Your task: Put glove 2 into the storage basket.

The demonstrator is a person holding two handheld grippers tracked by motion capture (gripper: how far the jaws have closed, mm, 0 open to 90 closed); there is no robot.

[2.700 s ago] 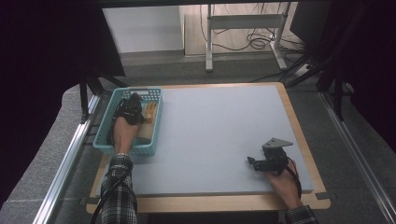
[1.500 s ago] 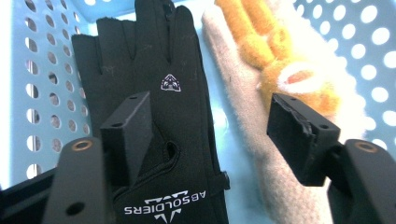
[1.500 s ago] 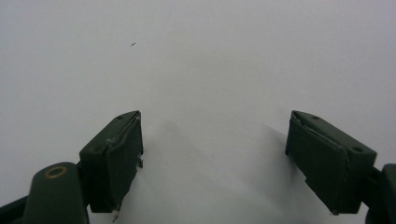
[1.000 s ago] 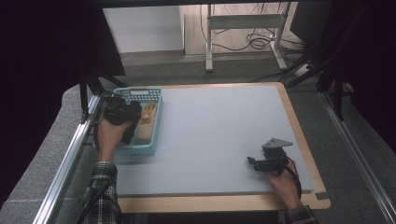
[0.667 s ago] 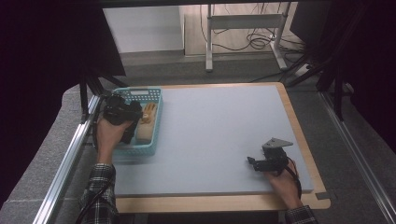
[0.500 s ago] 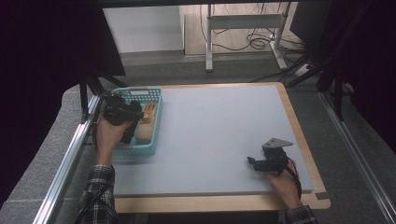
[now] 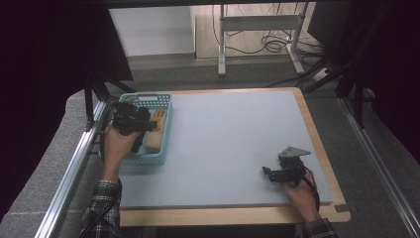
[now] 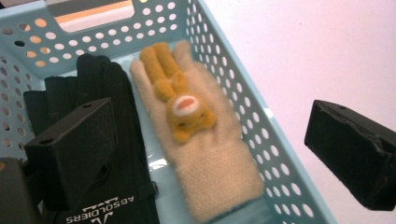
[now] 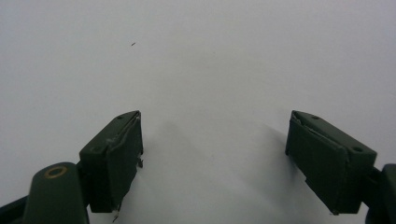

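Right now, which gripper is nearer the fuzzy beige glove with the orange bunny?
Left. The left gripper hovers open over the beige glove in the blue basket; the right gripper rests far across the table.

place: probably a lab | black curtains (image 7: 44, 54) | metal-railed table (image 7: 237, 139) | floor cables (image 7: 257, 42)

A cream knit glove (image 8: 205, 144) with an orange plush animal lies flat in the teal basket (image 8: 261, 126), beside a black glove (image 8: 116, 140).
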